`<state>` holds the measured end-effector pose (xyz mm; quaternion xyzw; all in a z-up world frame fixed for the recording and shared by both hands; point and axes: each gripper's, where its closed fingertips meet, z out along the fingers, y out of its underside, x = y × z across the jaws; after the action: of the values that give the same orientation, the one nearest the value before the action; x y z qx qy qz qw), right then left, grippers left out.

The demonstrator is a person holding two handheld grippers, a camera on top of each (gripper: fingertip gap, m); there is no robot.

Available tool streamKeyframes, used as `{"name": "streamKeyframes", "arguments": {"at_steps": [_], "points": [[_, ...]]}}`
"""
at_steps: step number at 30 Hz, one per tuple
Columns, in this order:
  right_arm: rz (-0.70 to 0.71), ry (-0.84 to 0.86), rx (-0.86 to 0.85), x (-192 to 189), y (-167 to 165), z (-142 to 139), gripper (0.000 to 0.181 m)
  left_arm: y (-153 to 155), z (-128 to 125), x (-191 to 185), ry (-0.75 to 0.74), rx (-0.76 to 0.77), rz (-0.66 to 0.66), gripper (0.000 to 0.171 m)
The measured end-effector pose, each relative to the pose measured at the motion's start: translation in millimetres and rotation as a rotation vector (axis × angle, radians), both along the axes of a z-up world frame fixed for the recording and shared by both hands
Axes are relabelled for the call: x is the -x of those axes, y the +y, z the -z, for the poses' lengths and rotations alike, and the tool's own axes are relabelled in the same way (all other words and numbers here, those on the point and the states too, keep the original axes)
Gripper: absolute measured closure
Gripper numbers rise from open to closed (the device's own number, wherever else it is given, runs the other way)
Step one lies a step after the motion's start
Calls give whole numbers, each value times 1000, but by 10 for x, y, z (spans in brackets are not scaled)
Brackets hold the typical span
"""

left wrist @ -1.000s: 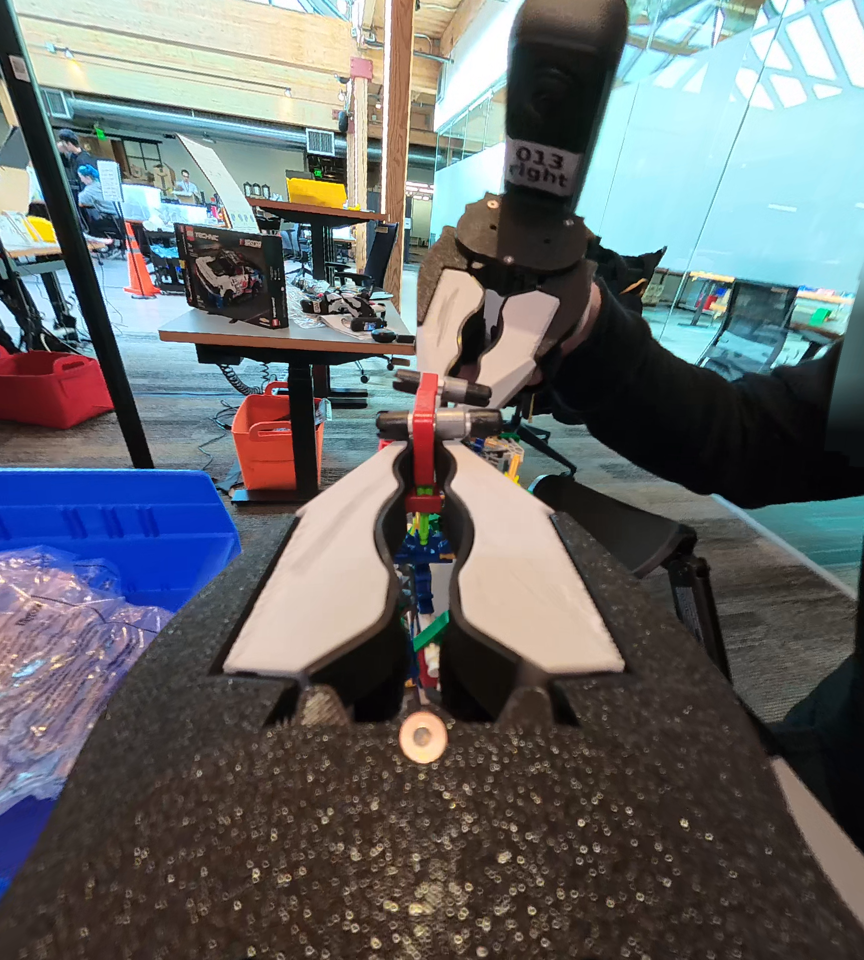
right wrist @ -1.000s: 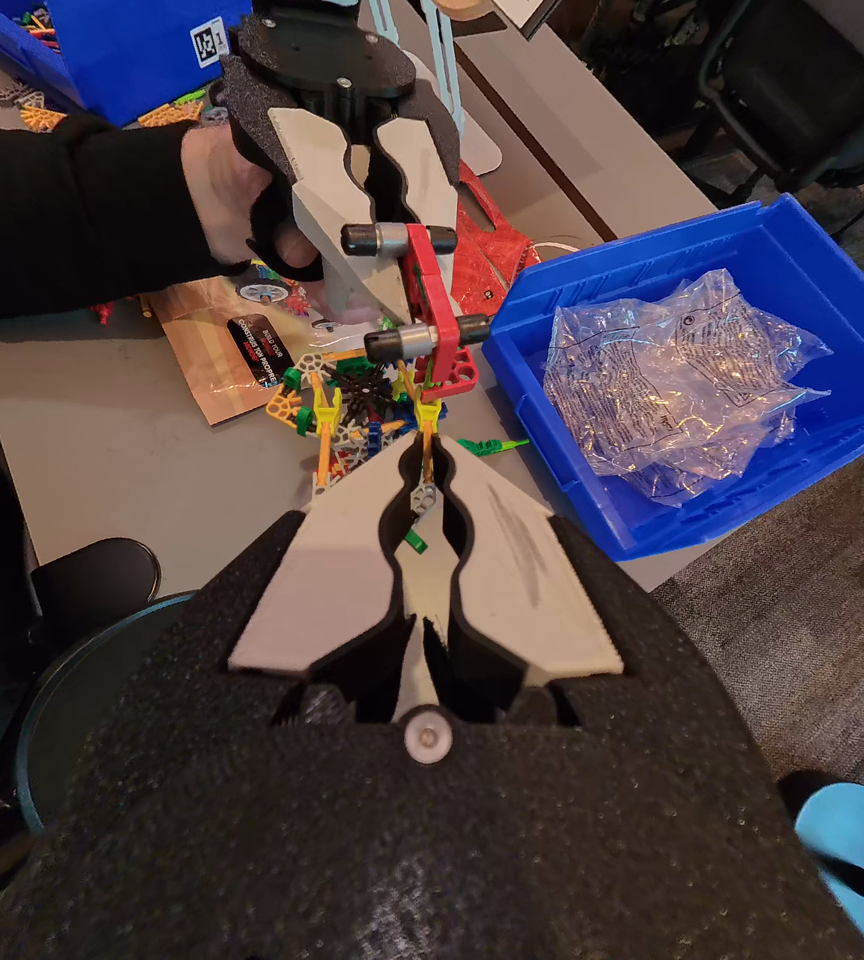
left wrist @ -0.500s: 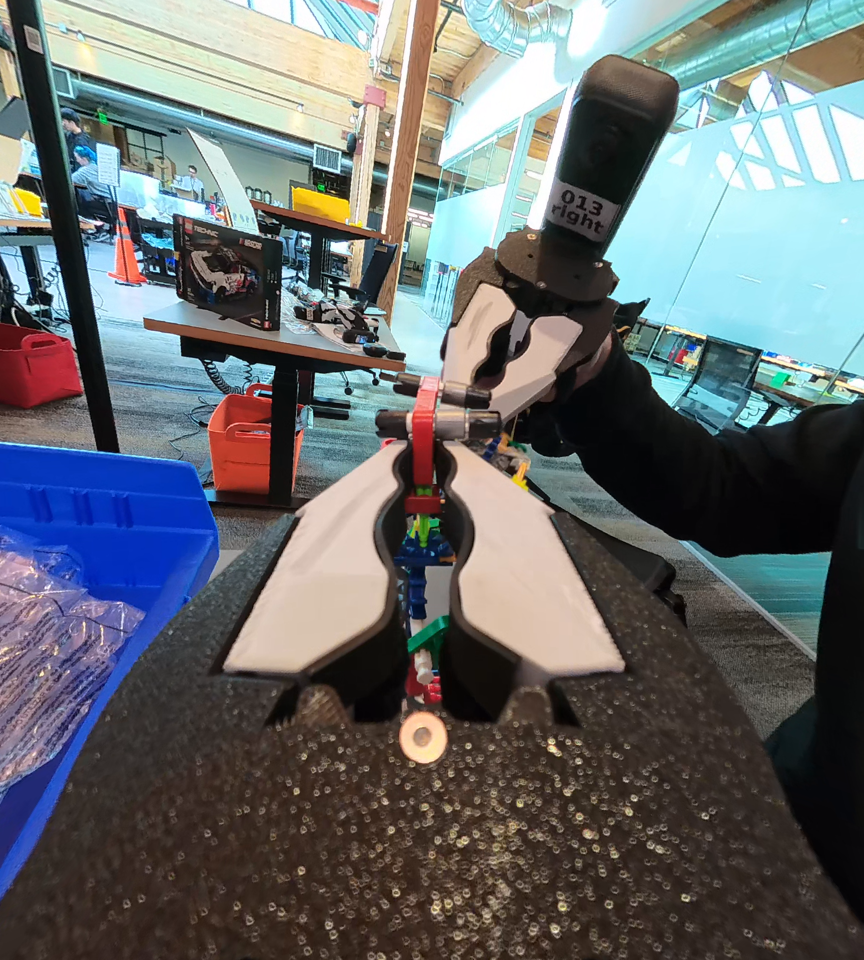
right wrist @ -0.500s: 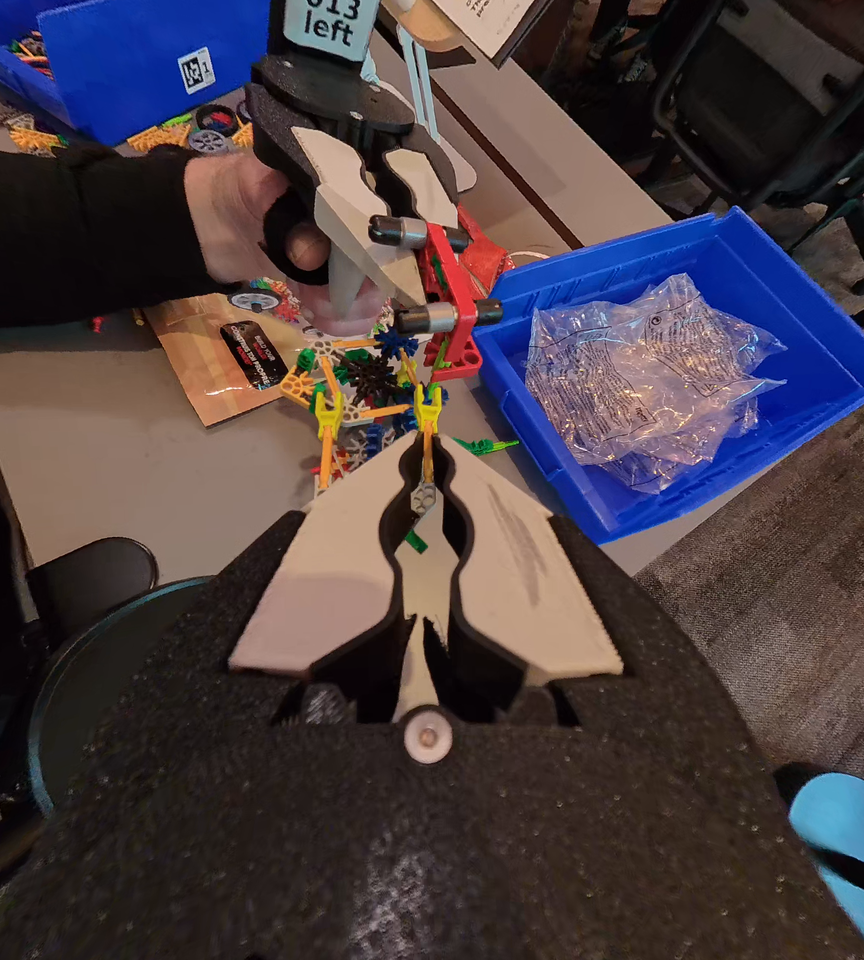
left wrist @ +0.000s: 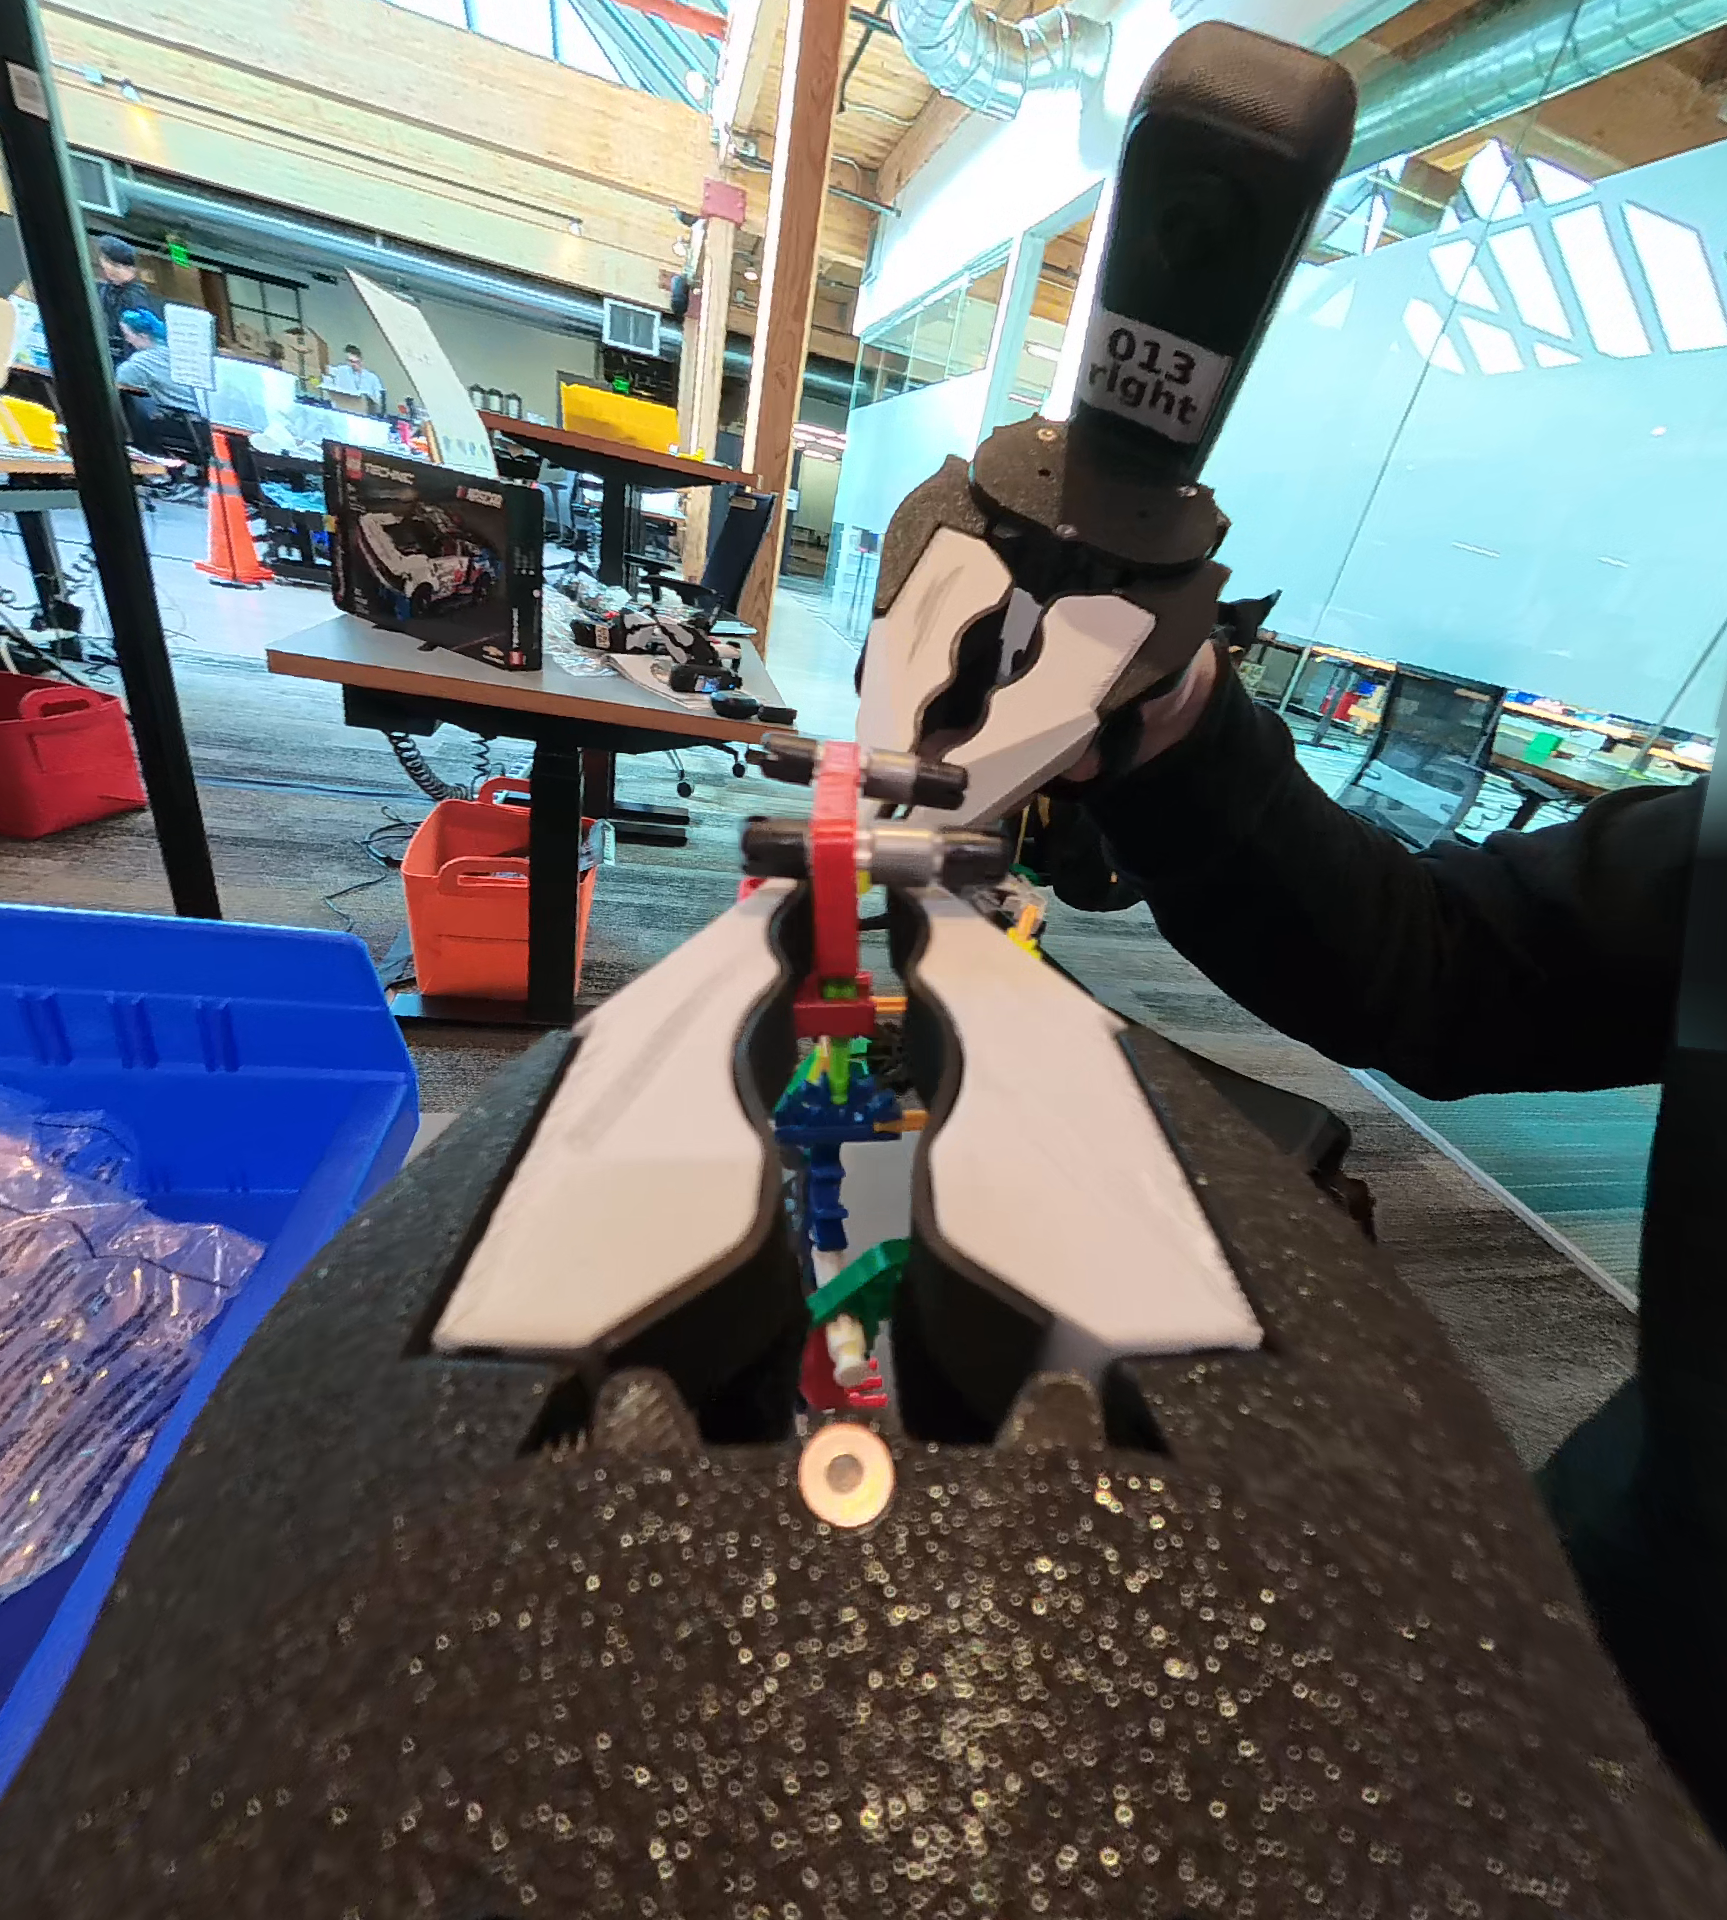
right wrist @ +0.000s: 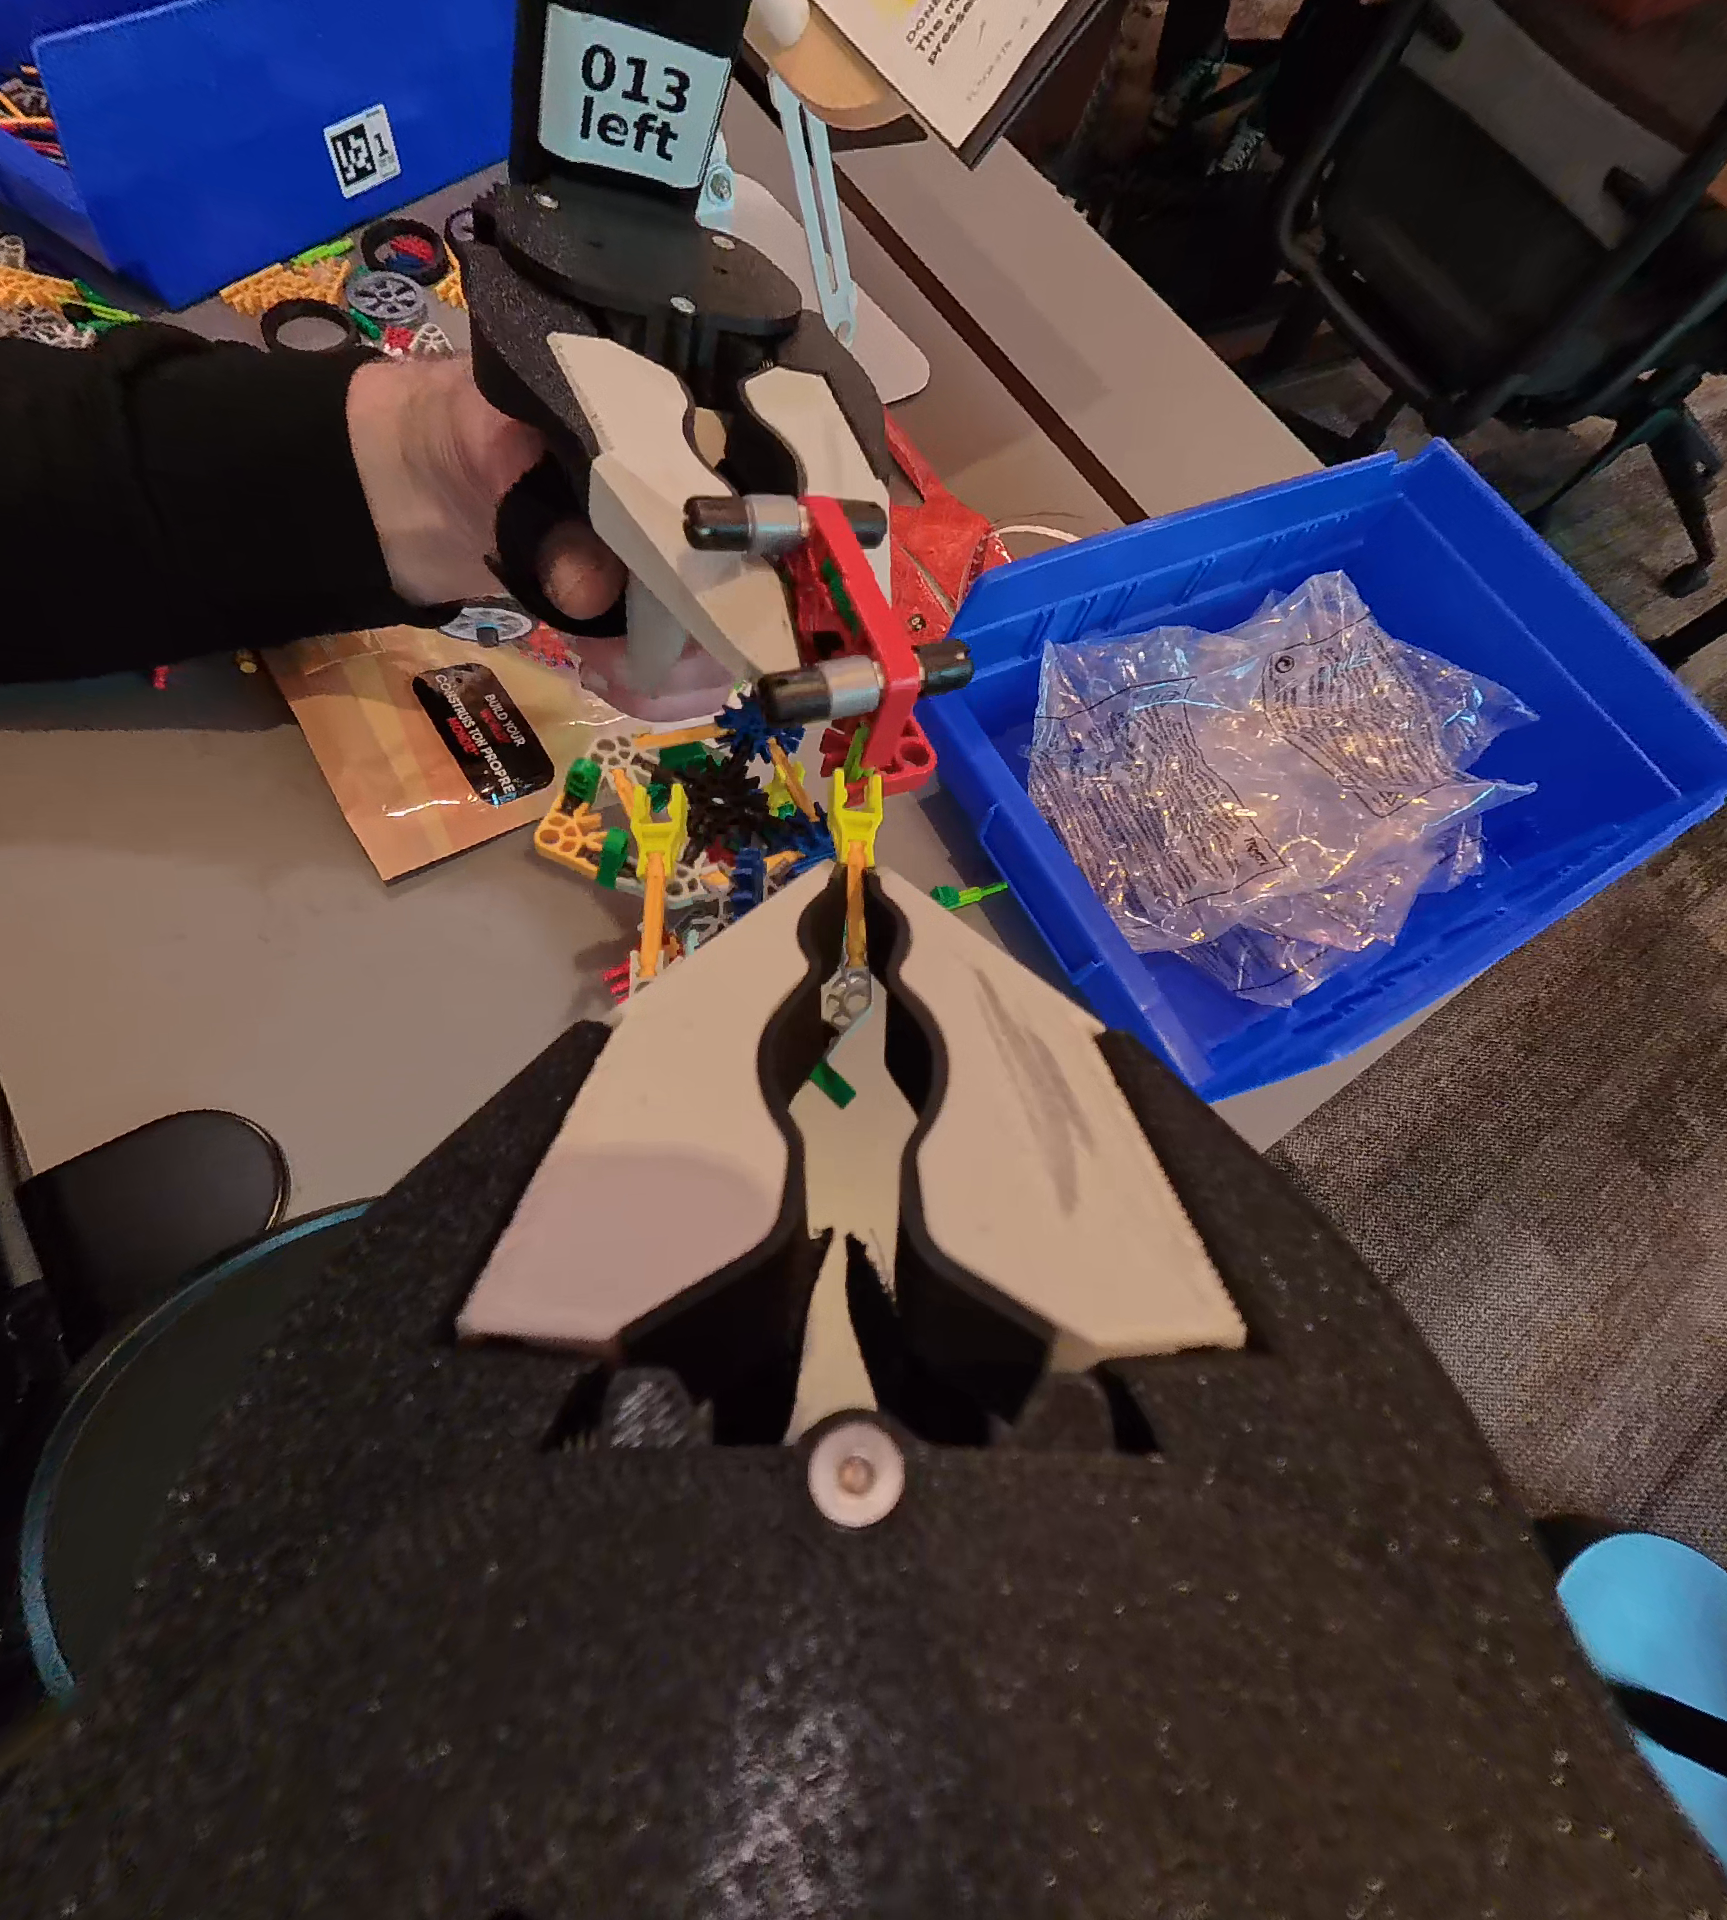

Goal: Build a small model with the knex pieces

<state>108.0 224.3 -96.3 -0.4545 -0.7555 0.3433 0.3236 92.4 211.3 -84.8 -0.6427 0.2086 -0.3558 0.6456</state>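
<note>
My left gripper point(left wrist: 838, 904) is shut on a red beam point(left wrist: 835, 862) that carries two black-and-silver pins. It holds the beam above a colourful rod-and-connector toy assembly point(right wrist: 724, 800) on the grey table point(right wrist: 163, 935). My right gripper point(right wrist: 851, 883) is shut on an orange rod point(right wrist: 854, 920) with a yellow connector point(right wrist: 854, 821) at its far end. The rod seems joined to the assembly. In the right wrist view the left gripper point(right wrist: 817, 623) holds the red beam point(right wrist: 859, 613) just above that connector. In the left wrist view the right gripper point(left wrist: 926, 774) points down, close behind the beam.
A blue bin point(right wrist: 1669, 748) with clear plastic bags point(right wrist: 1254, 790) stands right of the assembly, also in the left wrist view point(left wrist: 163, 1039). A brown pouch point(right wrist: 402, 748), a red crinkled bag point(right wrist: 932, 530), loose toy pieces point(right wrist: 319, 291) and a second blue bin point(right wrist: 215, 104) lie beyond. Only a small space, under 4 cm, lies between the two pairs of fingers. From either gripper's tips it is about 25 cm to the brown pouch point(right wrist: 402, 748).
Both grippers stay shut on their pieces. The left gripper has tilted a little, so the red beam leans more. The right gripper sits slightly higher and farther right in the left wrist view.
</note>
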Motion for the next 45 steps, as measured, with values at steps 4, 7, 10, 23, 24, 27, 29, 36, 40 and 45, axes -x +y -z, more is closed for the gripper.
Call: {"name": "streamKeyframes", "arguments": {"at_steps": [4,7,10,23,24,27,29,36,40,45], "points": [[2,-12,-8,11,13,-1,181,7,1,-9,10,-6,-6,164],[4,-18,-17,24,19,-4,181,9,-4,-19,4,-16,-6,164],[2,-30,-29,25,21,9,181,16,-2,-11,0,-19,-10,164],[-69,-103,-111,23,24,0,181,34,-8,1,-16,-48,-23,169],[-75,-107,-122,24,23,-2,181,33,-9,2,-17,-47,-22,169],[-97,-126,-164,18,28,-1,181,31,-11,4,-23,-44,-17,169],[-112,-145,-194,9,34,2,181,34,-9,-4,-25,-41,-15,169],[-149,-233,-257,-9,39,10,181,28,-8,-25,-10,-43,-12,169],[-166,-261,-296,-13,24,-9,181,25,-5,-43,10,-46,-14,170],[-166,-279,-298,11,12,-2,181,15,-1,-23,23,-43,-17,169]]}}
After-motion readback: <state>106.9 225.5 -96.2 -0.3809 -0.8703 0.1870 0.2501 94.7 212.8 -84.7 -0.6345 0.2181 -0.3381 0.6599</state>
